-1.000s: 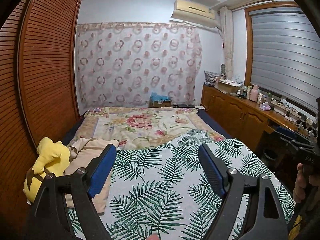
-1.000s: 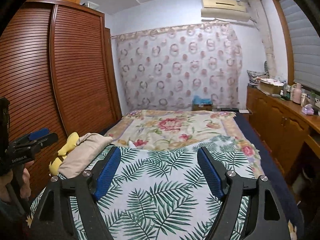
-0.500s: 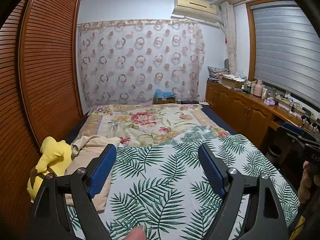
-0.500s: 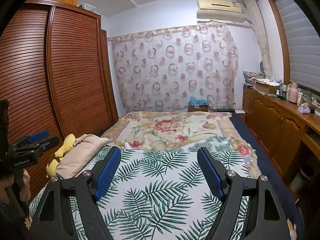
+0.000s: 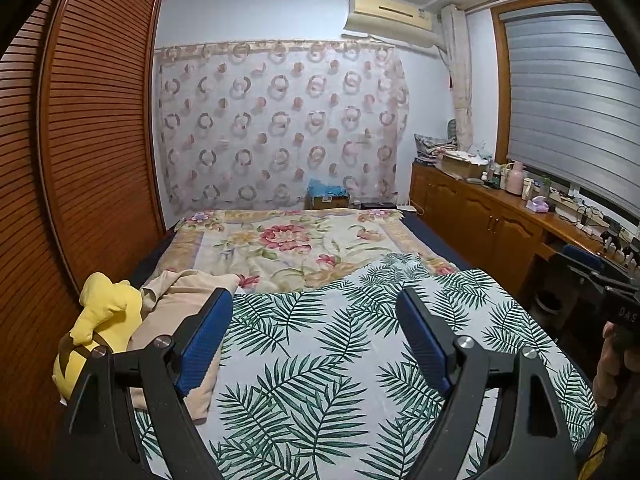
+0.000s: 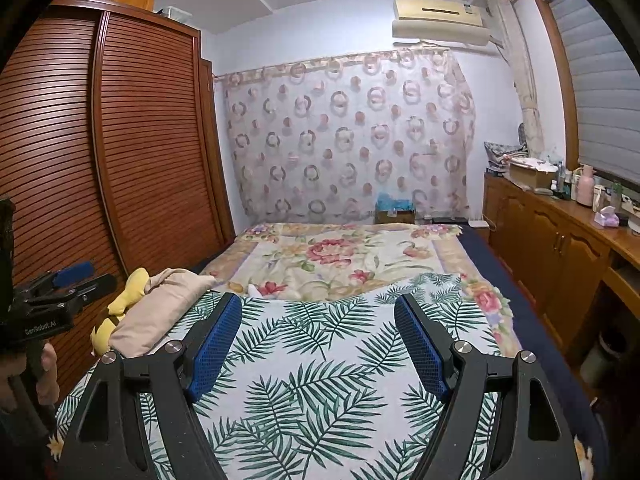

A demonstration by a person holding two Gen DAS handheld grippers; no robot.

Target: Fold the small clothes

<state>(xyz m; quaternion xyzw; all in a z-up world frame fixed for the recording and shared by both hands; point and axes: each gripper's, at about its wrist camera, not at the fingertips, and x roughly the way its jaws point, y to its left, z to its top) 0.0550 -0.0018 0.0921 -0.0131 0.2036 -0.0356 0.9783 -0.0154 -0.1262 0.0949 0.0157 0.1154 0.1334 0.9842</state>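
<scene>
A crumpled beige garment (image 5: pixel 176 300) lies at the left side of the bed, on the palm-leaf sheet (image 5: pixel 320 360), with a yellow plush toy (image 5: pixel 104 312) next to it. My left gripper (image 5: pixel 314 296) hovers over the sheet, open and empty, its left finger in front of the garment's edge. My right gripper (image 6: pixel 318 299) is also open and empty above the sheet, right of the beige garment (image 6: pixel 160 308). A small white scrap (image 6: pixel 254 290) peeks out where the sheet meets the floral blanket (image 6: pixel 340 256). Each view shows the other gripper at its edge, held by a hand.
A slatted wooden wardrobe (image 6: pixel 120 160) runs along the bed's left side. A low wooden cabinet (image 5: pixel 500 224) with bottles and boxes lines the right wall under the blinds. A patterned curtain (image 5: pixel 280 128) hangs behind the bed, with a box at its foot.
Both grippers stay almost still with their jaws unchanged. Only the views wobble slightly.
</scene>
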